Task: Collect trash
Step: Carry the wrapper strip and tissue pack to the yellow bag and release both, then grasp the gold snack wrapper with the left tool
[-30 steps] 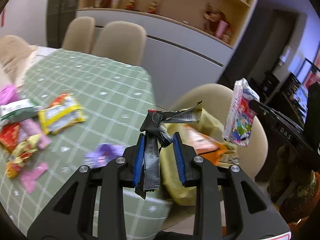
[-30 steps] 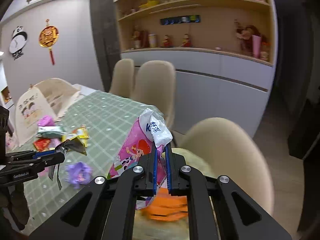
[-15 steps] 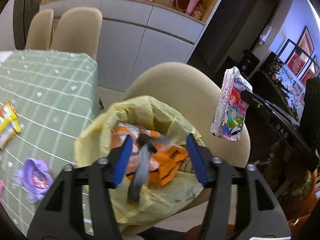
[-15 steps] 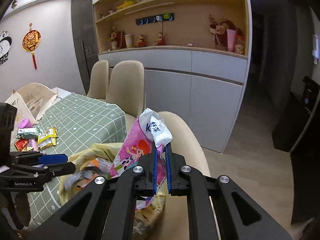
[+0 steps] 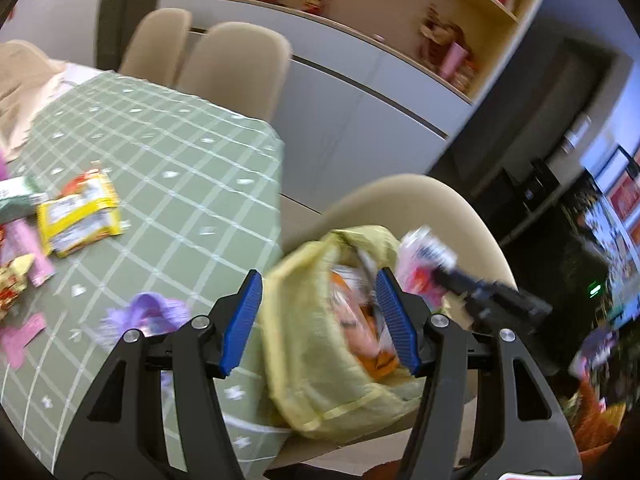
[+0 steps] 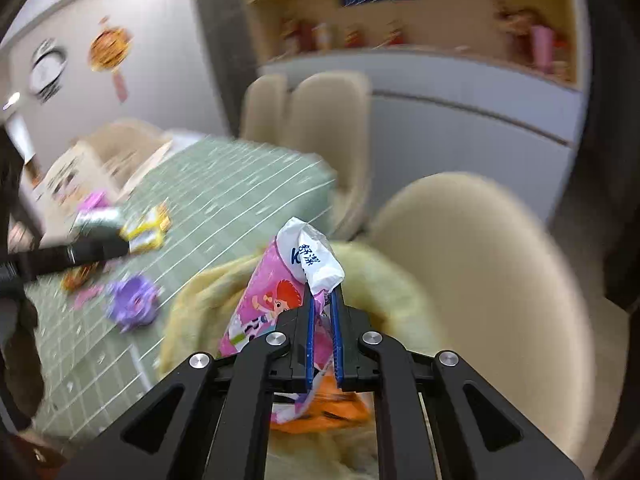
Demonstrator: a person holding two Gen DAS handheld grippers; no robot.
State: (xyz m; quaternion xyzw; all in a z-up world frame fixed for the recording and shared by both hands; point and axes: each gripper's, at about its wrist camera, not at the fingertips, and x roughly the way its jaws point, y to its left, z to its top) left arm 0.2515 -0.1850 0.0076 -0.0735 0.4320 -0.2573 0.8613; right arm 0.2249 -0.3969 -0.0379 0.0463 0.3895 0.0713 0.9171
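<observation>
A yellow trash bag (image 5: 320, 376) sits on a beige chair (image 5: 440, 208) beside the table, with orange wrappers inside. My left gripper (image 5: 320, 320) is open and empty just above the bag's near rim. My right gripper (image 6: 323, 336) is shut on a pink tissue pack (image 6: 280, 292) and holds it over the bag's mouth (image 6: 384, 280); the pack also shows in the left wrist view (image 5: 424, 260). More trash lies on the green checked table: a yellow packet (image 5: 78, 216), a purple wrapper (image 5: 148, 312) and pink scraps (image 5: 20, 336).
Two more beige chairs (image 5: 236, 68) stand at the table's far side. A paper bag (image 6: 80, 168) stands at the table's far end. White cabinets and wooden shelves (image 5: 360, 20) line the back wall.
My left gripper opened and let the dark wrapper drop into the bag, then drew back toward the table. My right gripper moved the tissue pack in over the bag.
</observation>
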